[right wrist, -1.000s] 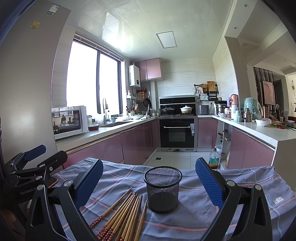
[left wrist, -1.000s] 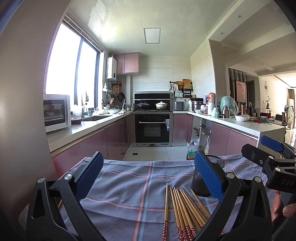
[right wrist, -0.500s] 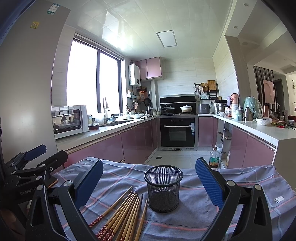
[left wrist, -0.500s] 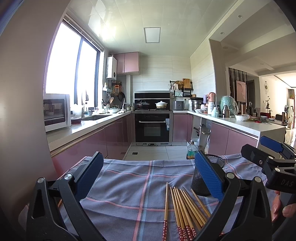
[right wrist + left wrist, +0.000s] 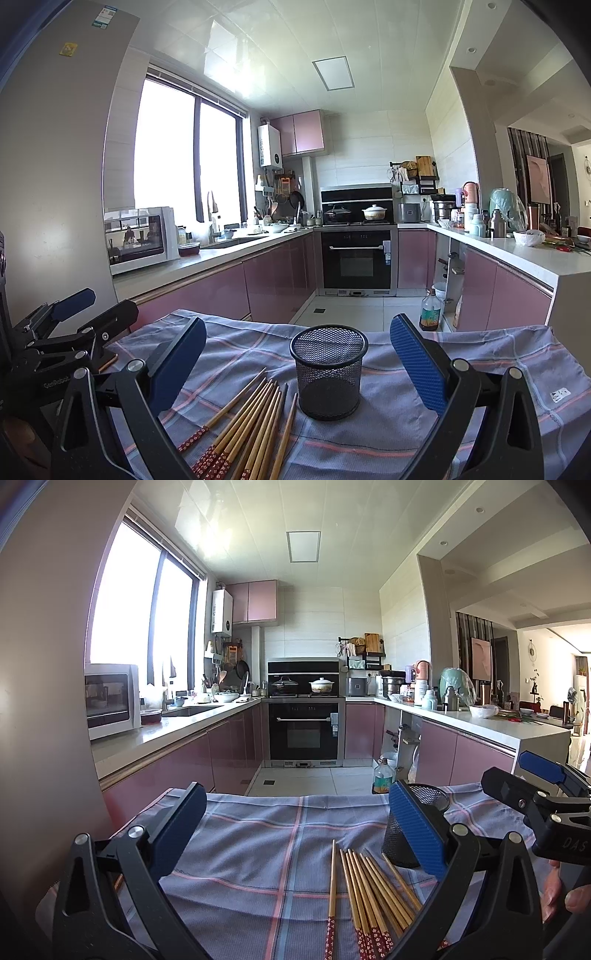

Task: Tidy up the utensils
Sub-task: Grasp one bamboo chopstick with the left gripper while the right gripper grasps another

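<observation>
We hold both grippers low over the near counter, which is covered with a blue-grey checked cloth crossed by pink lines. The left gripper is released, its blue pads spread wide with nothing between them; the same goes for the right gripper, jaws well apart and empty. The chopsticks lie flat on the cloth in a loose bundle, wooden shafts with red patterned ends toward us, one stick splayed a little to the left of the rest. In the left wrist view the chopsticks sit near the right pad, one stick lying apart on the left side of the bundle. A black mesh cup stands upright just right of the chopsticks, empty as far as we can see into it; its base is near the stick tips, though we cannot tell whether they touch. From the left wrist view the mesh cup is partly hidden behind the right pad. Part of a hand shows at the far right edge, beneath the right gripper's body. Beyond the cloth we see a kitchen: pink cabinets, a black oven, a white microwave on the left counter.
</observation>
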`<action>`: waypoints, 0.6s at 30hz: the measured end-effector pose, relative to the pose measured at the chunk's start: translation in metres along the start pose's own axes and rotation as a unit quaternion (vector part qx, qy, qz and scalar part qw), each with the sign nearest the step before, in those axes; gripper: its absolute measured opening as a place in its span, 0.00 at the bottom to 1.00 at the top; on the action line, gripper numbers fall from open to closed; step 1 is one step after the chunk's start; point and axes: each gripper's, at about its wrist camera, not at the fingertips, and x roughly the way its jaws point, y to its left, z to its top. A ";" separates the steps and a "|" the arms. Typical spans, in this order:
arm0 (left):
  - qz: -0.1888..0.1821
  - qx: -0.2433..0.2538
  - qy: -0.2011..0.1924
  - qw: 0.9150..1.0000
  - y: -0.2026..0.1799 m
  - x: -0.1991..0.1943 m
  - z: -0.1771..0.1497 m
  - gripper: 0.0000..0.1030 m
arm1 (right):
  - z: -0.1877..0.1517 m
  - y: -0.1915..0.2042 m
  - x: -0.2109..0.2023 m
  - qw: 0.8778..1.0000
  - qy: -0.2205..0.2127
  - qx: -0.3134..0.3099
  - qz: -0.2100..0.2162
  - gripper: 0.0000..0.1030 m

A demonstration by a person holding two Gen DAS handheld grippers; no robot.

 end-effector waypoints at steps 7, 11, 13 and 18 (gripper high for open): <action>-0.003 0.003 0.014 1.000 -0.001 0.009 -0.006 0.94 | -0.006 -0.003 0.006 0.999 0.027 0.006 0.019 0.94; -0.016 0.008 0.044 0.999 0.002 0.021 -0.013 0.94 | -0.015 -0.005 0.016 0.997 0.069 0.007 0.035 0.94; -0.013 0.012 0.070 0.997 0.005 0.032 -0.019 0.94 | -0.021 -0.006 0.023 0.994 0.098 0.004 0.043 0.94; -0.019 0.029 0.161 0.986 0.013 0.067 -0.043 0.92 | -0.042 -0.006 0.049 0.981 0.184 0.001 0.066 0.81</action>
